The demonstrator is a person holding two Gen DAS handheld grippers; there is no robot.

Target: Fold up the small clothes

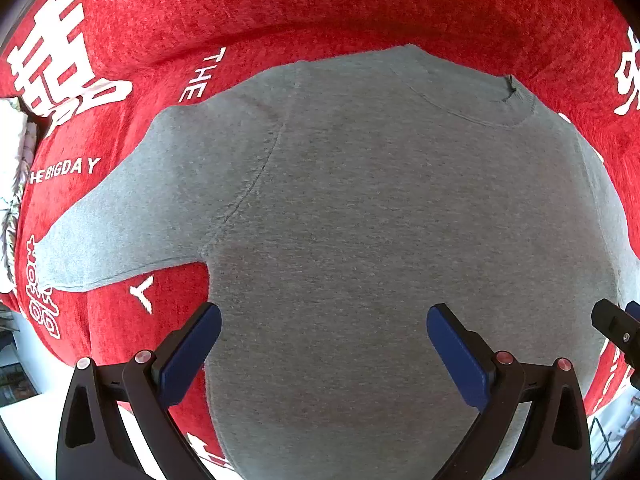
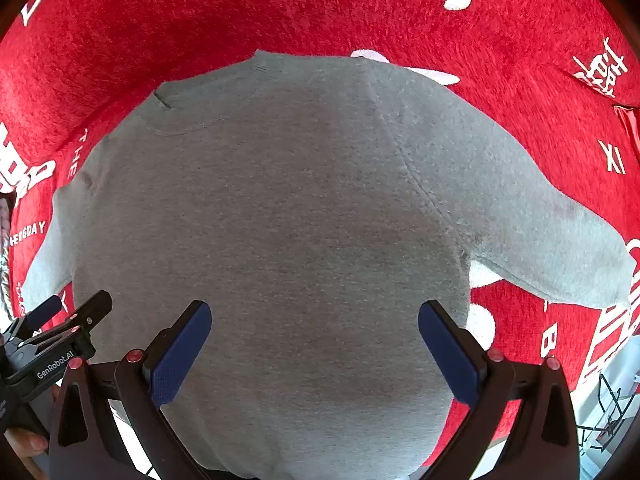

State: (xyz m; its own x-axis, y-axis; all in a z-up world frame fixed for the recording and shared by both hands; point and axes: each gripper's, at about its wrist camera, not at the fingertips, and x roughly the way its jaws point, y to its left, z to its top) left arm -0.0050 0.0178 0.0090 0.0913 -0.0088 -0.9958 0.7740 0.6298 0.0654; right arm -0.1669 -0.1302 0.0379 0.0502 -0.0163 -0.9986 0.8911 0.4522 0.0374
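Both your grippers hover spread over the flat shirt.

Nearest you, the left gripper (image 1: 324, 320) and right gripper (image 2: 314, 316) hold nothing; beyond them the grey t-shirt (image 1: 380, 208) lies spread, sleeves out, collar farthest, on the red blanket (image 1: 320, 8).

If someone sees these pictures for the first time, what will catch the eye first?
First, the grey shirt, spread flat in the middle with its collar at the far end and a sleeve out to each side. Next, the bright red cloth with white lettering beneath it. Both grippers, left and right, hang over the shirt's near part, jaws open and holding nothing.
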